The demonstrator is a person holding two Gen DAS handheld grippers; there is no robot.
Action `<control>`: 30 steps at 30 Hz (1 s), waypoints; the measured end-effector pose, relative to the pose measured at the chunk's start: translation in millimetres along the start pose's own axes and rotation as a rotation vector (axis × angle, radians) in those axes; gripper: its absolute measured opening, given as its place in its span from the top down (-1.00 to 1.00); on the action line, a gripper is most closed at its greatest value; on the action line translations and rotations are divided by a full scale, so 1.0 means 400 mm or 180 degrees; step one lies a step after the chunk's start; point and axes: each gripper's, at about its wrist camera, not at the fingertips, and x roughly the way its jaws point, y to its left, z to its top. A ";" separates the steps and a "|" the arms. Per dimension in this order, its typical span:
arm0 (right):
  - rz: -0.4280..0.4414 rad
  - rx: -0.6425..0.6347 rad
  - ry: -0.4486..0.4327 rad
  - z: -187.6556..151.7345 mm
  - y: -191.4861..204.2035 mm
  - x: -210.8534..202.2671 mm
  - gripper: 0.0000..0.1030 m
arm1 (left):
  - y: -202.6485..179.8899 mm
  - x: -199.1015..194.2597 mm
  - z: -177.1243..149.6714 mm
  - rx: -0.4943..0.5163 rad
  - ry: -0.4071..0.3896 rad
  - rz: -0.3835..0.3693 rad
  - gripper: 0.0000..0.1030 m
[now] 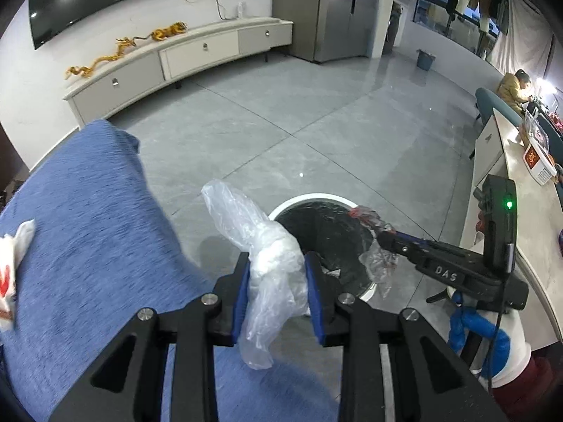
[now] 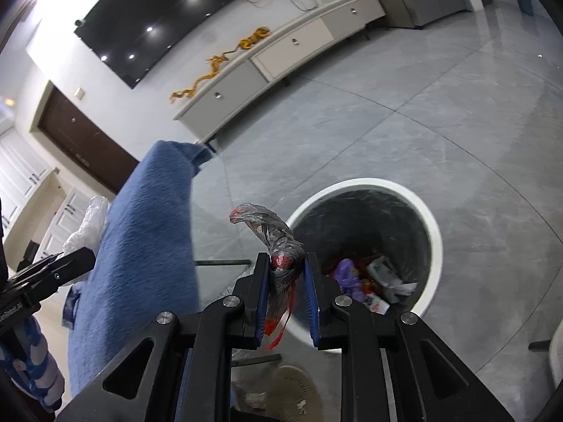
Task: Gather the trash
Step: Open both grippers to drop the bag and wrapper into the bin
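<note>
Grey floor (image 1: 316, 112) | left gripper (image 1: 277, 263) clamps clear bag (image 1: 260, 246) | right gripper (image 2: 286, 263) clamps grey bag (image 2: 278, 235) beside bin (image 2: 432, 225)

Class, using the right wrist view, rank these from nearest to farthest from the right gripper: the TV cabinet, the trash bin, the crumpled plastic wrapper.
1. Crumpled plastic wrapper, between the fingers of the right gripper.
2. Trash bin, just beyond, to the right, on the floor.
3. TV cabinet, far off along the wall.
</note>
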 end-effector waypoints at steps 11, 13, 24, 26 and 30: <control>-0.0340 0.0071 0.0069 0.049 -0.071 0.081 0.22 | -0.061 0.148 0.076 -0.0047 0.0126 -0.0171 0.13; -0.0383 0.0097 0.0071 0.050 -0.083 0.084 0.22 | -0.069 0.163 0.082 -0.0049 0.0116 -0.0179 0.03; -0.0379 0.0153 0.0089 0.032 -0.088 0.056 0.20 | -0.022 0.098 0.036 -0.0112 0.0000 -0.0063 0.03; -0.0366 0.0122 0.0069 0.026 -0.076 0.042 0.17 | -0.006 0.064 0.021 -0.0105 -0.0088 0.0061 0.03; -0.0334 0.0047 0.0007 0.011 -0.038 0.006 0.13 | 0.039 -0.016 -0.014 -0.0155 -0.0287 0.0246 0.03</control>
